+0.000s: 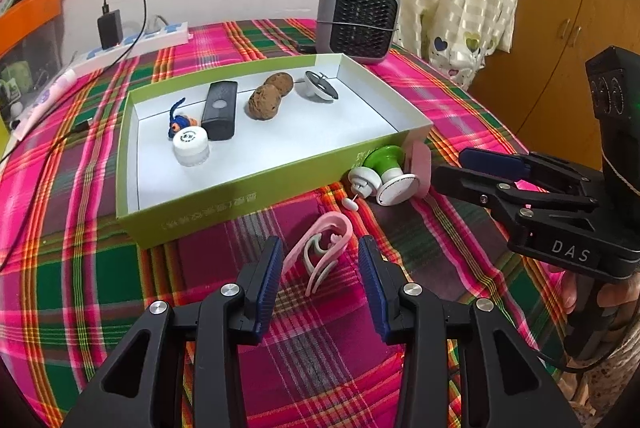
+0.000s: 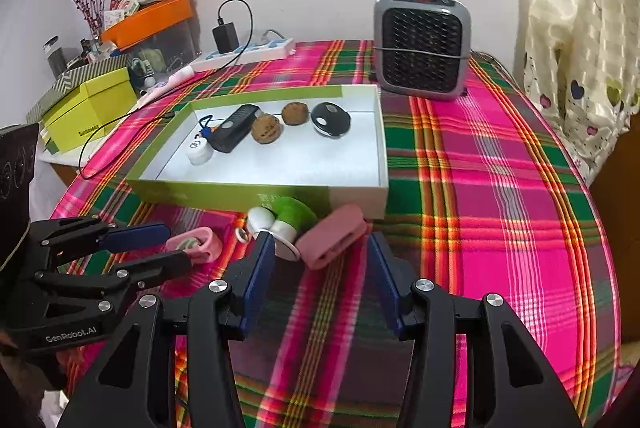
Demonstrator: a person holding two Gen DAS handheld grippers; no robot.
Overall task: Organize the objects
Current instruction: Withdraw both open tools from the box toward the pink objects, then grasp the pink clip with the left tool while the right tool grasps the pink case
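Note:
A pink and white clip lies on the plaid cloth just ahead of my left gripper, between its open fingertips; the pads do not press it. My left gripper also shows beside the clip in the right wrist view. My right gripper stands open around a pink oblong holder, without touching it. Next to the holder lies a green and white piece, against the green box. My right gripper reaches toward the holder.
The box holds a white jar, a black remote, a blue toy, two brown balls and a round white and black thing. A heater and a power strip stand behind it.

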